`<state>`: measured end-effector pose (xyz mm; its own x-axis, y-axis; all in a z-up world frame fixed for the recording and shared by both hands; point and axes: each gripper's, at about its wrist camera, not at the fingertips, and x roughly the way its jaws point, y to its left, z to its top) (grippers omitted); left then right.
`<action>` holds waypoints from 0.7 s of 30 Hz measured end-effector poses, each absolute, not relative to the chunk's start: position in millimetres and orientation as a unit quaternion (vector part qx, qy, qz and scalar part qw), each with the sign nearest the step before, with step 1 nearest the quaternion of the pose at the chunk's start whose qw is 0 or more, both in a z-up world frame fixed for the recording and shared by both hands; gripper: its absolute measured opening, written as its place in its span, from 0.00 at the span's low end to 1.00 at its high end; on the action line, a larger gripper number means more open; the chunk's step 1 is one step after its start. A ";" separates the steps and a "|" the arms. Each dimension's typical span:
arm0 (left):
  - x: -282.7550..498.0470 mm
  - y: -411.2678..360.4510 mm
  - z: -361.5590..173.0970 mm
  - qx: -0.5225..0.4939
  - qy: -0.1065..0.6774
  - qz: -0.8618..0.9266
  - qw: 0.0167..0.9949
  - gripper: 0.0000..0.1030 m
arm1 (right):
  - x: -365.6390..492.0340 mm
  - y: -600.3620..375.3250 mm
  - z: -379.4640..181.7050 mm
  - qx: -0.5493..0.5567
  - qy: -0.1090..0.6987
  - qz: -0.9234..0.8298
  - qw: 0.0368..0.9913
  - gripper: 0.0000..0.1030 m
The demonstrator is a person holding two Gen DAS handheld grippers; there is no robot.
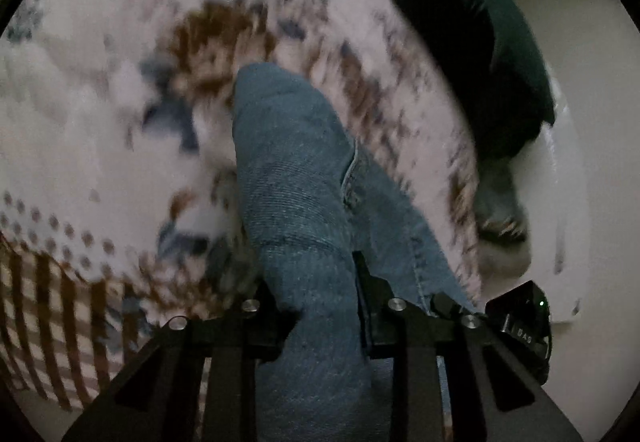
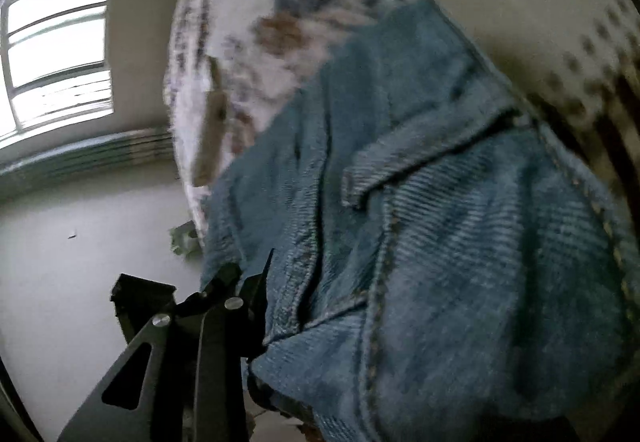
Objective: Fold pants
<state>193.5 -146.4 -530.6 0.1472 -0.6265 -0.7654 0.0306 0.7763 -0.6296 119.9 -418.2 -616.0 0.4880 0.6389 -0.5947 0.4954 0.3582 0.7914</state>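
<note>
The blue denim pants [image 1: 296, 177] hang lifted over a patterned bedspread [image 1: 100, 121]. My left gripper [image 1: 320, 306] is shut on a bunched fold of the pants, which runs up between its two fingers and away from the camera. In the right wrist view the pants [image 2: 460, 201] fill the middle and right, showing a belt loop, seams and a pocket edge. My right gripper [image 2: 256, 282] is shut on the pants' edge at the lower left; its right finger is hidden under the denim.
The white, brown and blue bedspread [image 2: 300, 1] lies under the pants. A dark green and black heap [image 1: 472, 53] sits at the bed's far right. A pale floor [image 2: 80, 242], a window [image 2: 56, 41] and a baseboard heater show at left.
</note>
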 end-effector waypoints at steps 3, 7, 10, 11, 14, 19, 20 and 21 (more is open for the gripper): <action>222.0 -129.9 -504.1 -0.261 0.585 -0.231 0.733 0.22 | 140.8 -439.6 -585.0 0.547 0.495 0.080 0.670 0.36; 276.4 -94.6 -480.2 -0.287 0.551 -0.234 0.748 0.22 | 208.9 -420.5 -551.2 0.524 0.476 0.110 0.698 0.36; 337.4 -63.9 -467.3 -0.296 0.532 -0.235 0.758 0.22 | 275.3 -391.1 -531.7 0.506 0.460 0.124 0.719 0.36; 366.4 -50.1 -463.6 -0.300 0.525 -0.234 0.761 0.22 | 302.6 -378.5 -525.7 0.502 0.453 0.128 0.726 0.36; 430.4 -21.9 -457.4 -0.294 0.513 -0.237 0.771 0.22 | 374.3 -348.0 -518.8 0.494 0.438 0.134 0.739 0.36; 548.7 23.8 -471.8 -0.277 0.500 -0.233 0.787 0.22 | 506.5 -292.4 -541.8 0.478 0.425 0.153 0.753 0.36; 574.5 31.9 -482.8 -0.269 0.500 -0.235 0.789 0.23 | 530.3 -282.5 -551.4 0.469 0.423 0.155 0.760 0.36; 590.2 37.4 -495.9 -0.264 0.505 -0.235 0.788 0.27 | 550.7 -275.4 -563.9 0.462 0.424 0.156 0.763 0.36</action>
